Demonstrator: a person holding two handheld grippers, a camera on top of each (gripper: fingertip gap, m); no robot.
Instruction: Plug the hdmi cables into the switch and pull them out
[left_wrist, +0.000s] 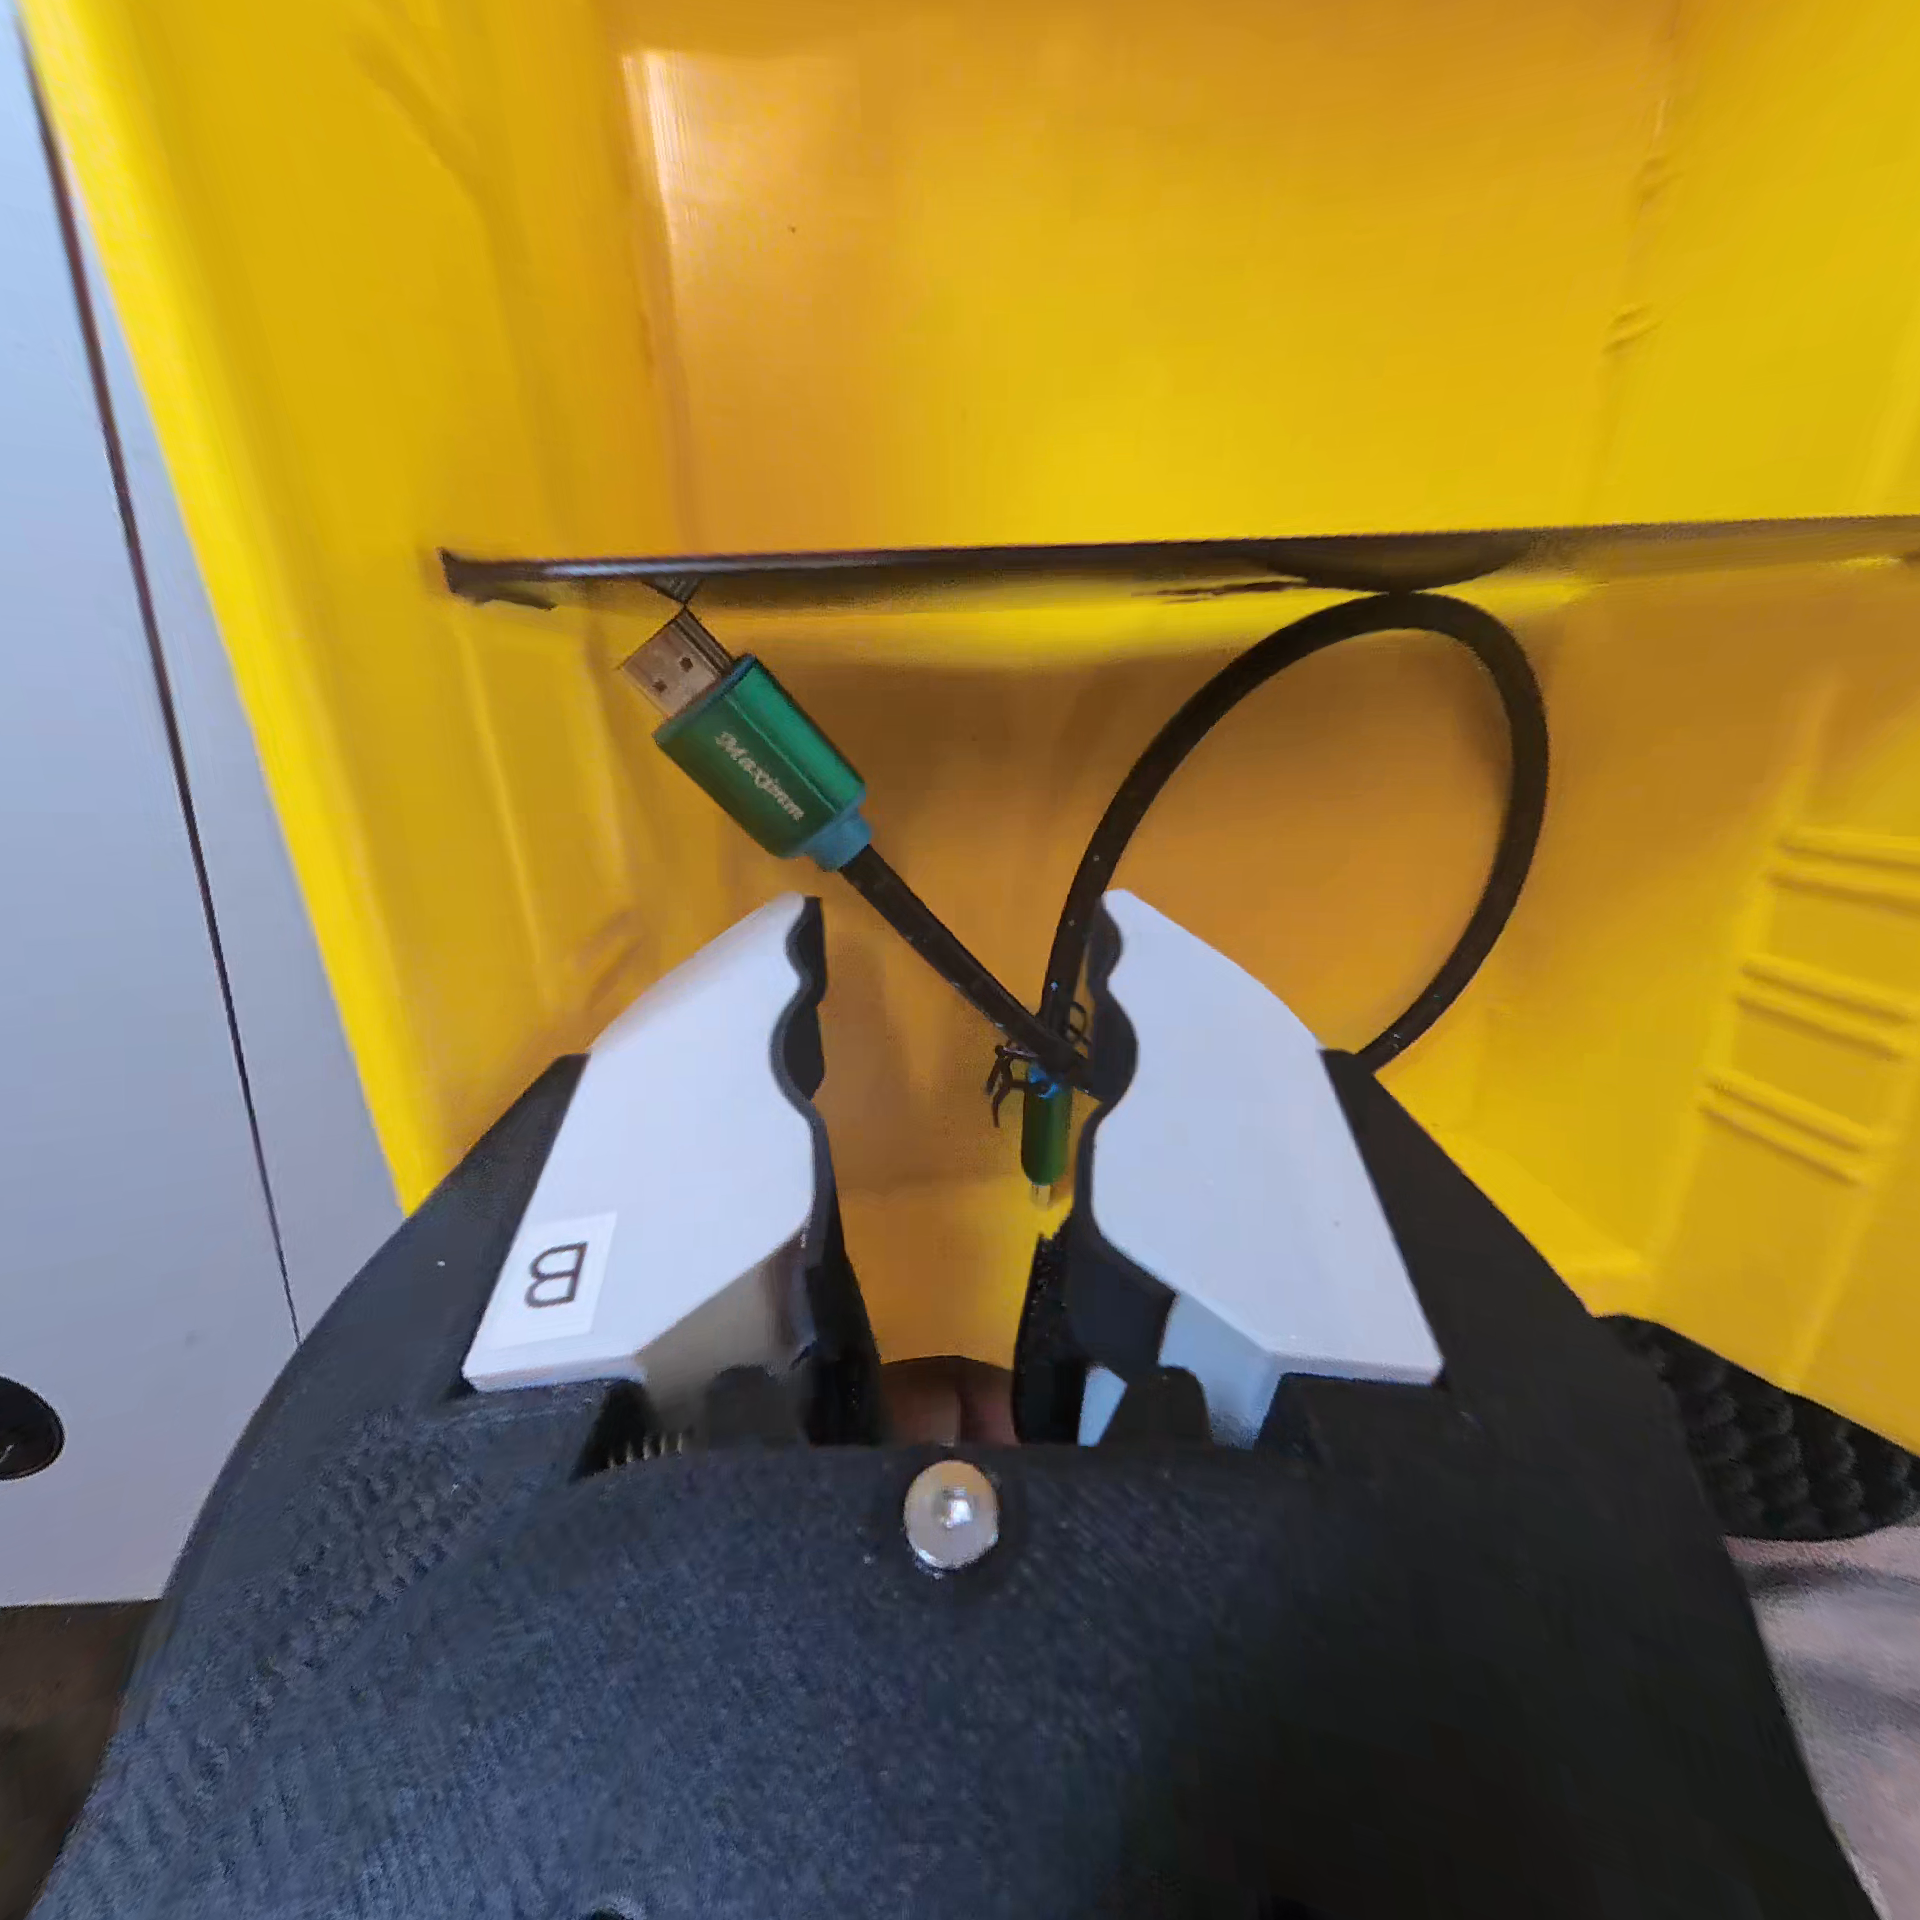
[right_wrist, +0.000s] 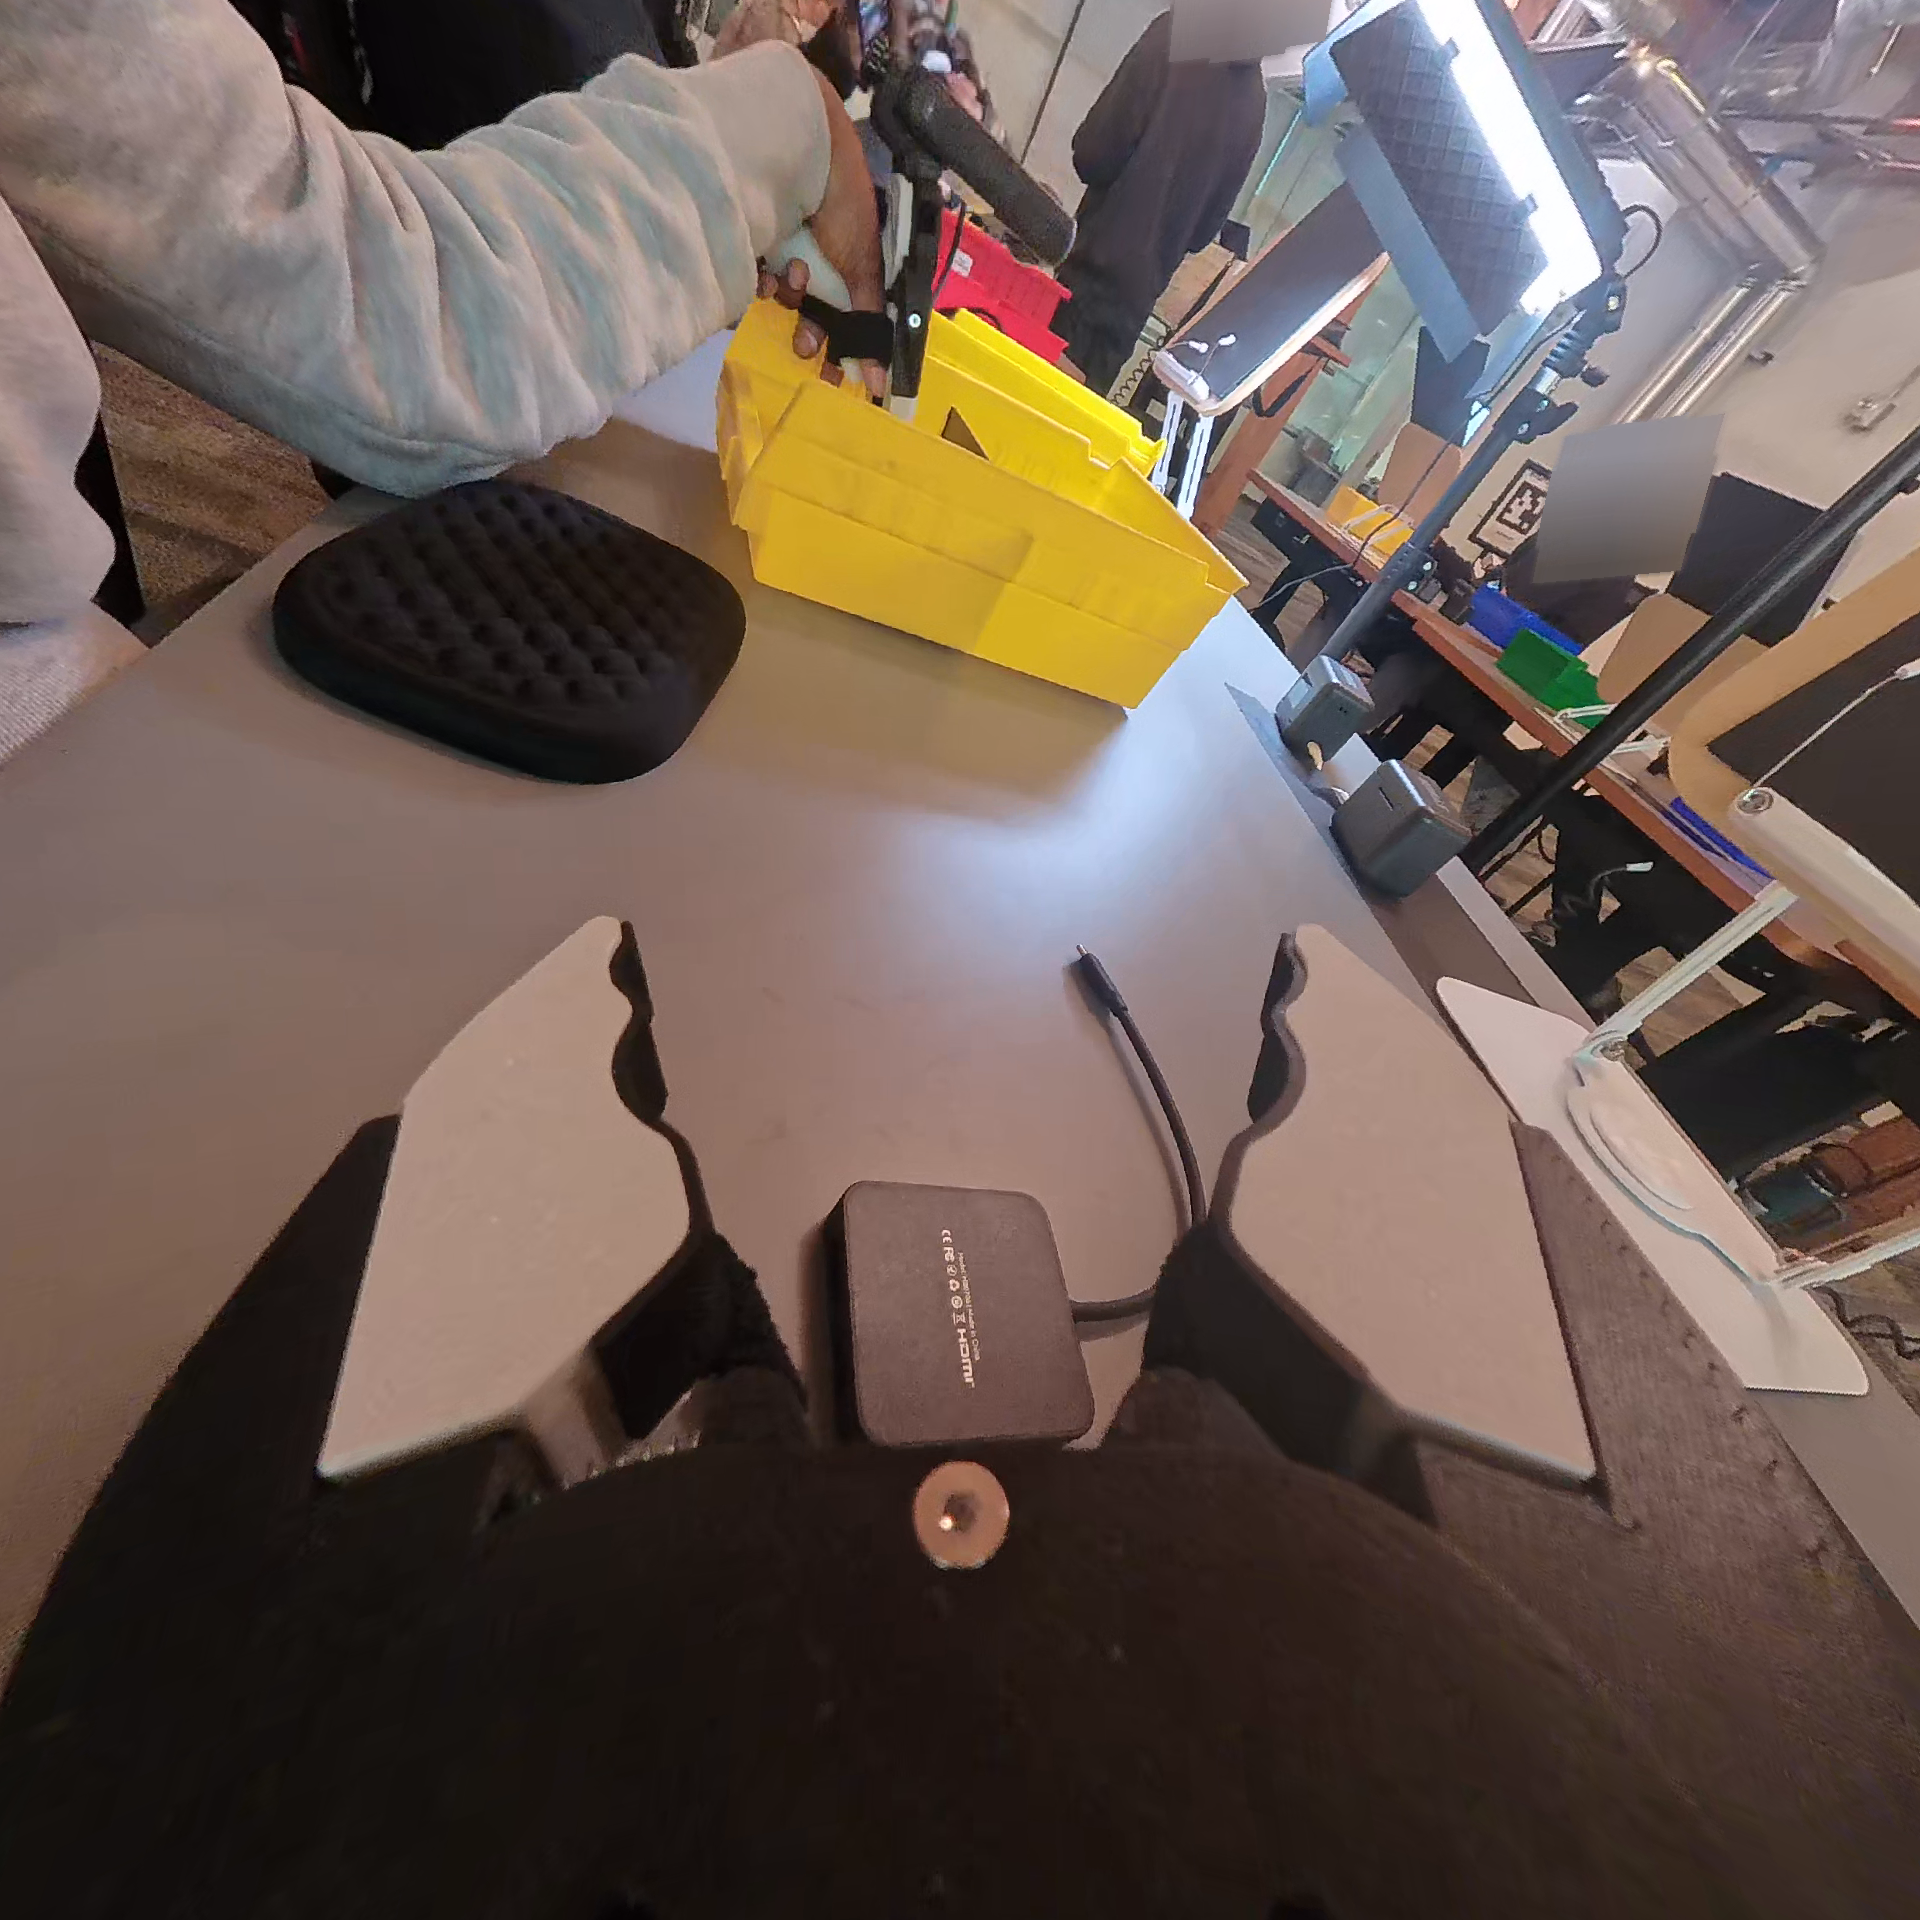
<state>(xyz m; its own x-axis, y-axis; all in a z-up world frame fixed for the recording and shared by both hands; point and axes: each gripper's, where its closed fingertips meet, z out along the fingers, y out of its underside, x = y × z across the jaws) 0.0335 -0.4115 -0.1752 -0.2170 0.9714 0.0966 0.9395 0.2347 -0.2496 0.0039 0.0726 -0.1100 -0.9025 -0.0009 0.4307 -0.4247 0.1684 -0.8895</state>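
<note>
Green-ended black HDMI cable (left_wrist: 764, 750) lies looped in yellow bin; black switch (right_wrist: 961, 1311) flat on table.

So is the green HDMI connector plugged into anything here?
No, unplugged. The green HDMI connector lies loose in the yellow bin, its metal tip bare; the switch sits apart on the table.

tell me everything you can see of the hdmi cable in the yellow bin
The hdmi cable is short, black and braided-looking, with a green metallic-looking plug at each end. One plug lies tilted, its gold-coloured tip pointing up-left near a dark divider. The cord curls in a loop and crosses itself, tied there by a thin twist tie. The second plug sits edge-on, tip pointing toward the camera. It lies inside the yellow bin. The open left claw frames the tied crossing; whether it touches the cable cannot be told.
</note>
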